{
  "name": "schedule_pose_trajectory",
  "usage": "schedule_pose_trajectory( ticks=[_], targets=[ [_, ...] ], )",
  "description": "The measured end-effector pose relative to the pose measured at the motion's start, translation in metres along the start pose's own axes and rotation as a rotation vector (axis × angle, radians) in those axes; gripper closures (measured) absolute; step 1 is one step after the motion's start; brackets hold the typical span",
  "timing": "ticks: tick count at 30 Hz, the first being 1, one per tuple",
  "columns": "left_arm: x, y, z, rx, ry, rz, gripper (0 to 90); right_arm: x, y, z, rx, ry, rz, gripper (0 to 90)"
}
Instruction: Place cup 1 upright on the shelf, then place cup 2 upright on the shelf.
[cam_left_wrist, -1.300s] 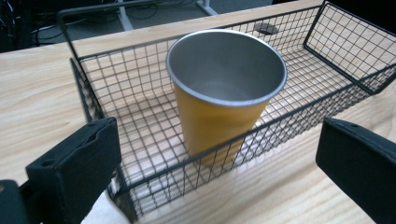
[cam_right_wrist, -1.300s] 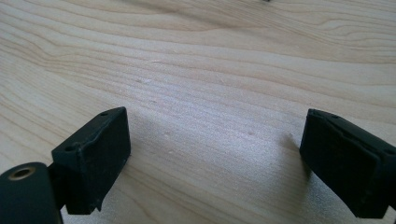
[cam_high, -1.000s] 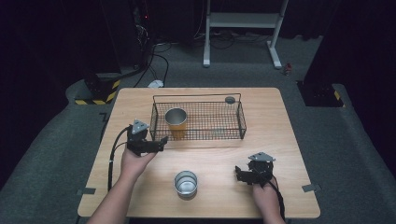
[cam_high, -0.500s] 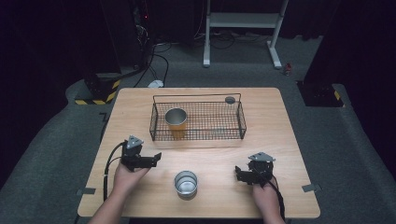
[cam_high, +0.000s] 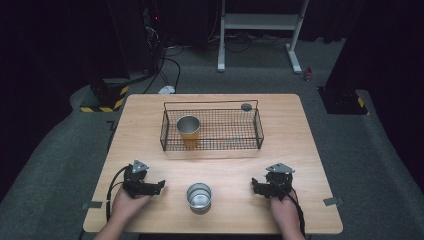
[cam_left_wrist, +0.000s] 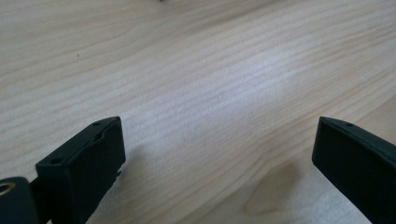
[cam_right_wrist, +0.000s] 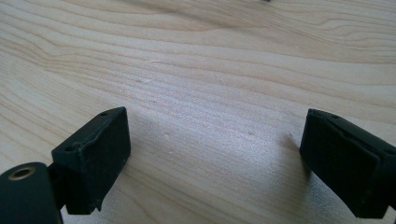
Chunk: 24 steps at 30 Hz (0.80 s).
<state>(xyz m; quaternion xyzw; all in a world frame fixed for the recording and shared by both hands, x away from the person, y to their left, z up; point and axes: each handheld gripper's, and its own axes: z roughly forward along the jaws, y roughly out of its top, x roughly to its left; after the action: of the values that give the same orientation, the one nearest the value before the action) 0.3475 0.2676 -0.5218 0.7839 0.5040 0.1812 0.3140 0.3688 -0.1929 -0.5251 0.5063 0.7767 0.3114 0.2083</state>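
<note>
one shiny steel cup (cam_high: 199, 196) stands upright, empty.

We saw one cup (cam_high: 188, 128) in the basket (cam_high: 258, 131); another cup (cam_high: 199, 195) stood before the basket.

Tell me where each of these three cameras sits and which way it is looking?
High view: fixed above the person's side, looking forward and down on the table, wire basket, both cups, forearms, left gripper and right gripper.
Left gripper view: rides on the left gripper, looking along its open jaws at bare wood.
Right gripper view: rides on the right gripper, looking along its open jaws at bare wood.
Shared: both gripper views show two black jaws apart with nothing between them, over the same table.
</note>
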Motion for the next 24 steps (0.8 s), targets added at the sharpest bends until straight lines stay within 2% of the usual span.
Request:
schedule_pose_trajectory(
  ticks=[4, 6, 10, 24],
  targets=[
    [-0.0017, -0.0032, 0.0015, 0.002, 0.02, 0.032, 3.4, 0.0, 0.0, 0.0, 0.0, 0.0, 0.0, 8.5],
    [-0.0025, -0.0051, 0.0029, -0.018, 0.024, 0.034, 3.0, 0.0, 0.0, 0.0, 0.0, 0.0, 0.0, 8.5],
    [-0.0034, -0.0068, 0.0036, -0.033, 0.028, 0.034, 1.7, 0.0, -0.0001, 0.0, 0.0, 0.0, 0.0, 8.5],
    [-0.0044, -0.0087, 0.0032, -0.04, 0.028, 0.026, 1.2, -0.0001, -0.0002, -0.0004, -0.003, -0.004, -0.006, 9.7]
  ],
)
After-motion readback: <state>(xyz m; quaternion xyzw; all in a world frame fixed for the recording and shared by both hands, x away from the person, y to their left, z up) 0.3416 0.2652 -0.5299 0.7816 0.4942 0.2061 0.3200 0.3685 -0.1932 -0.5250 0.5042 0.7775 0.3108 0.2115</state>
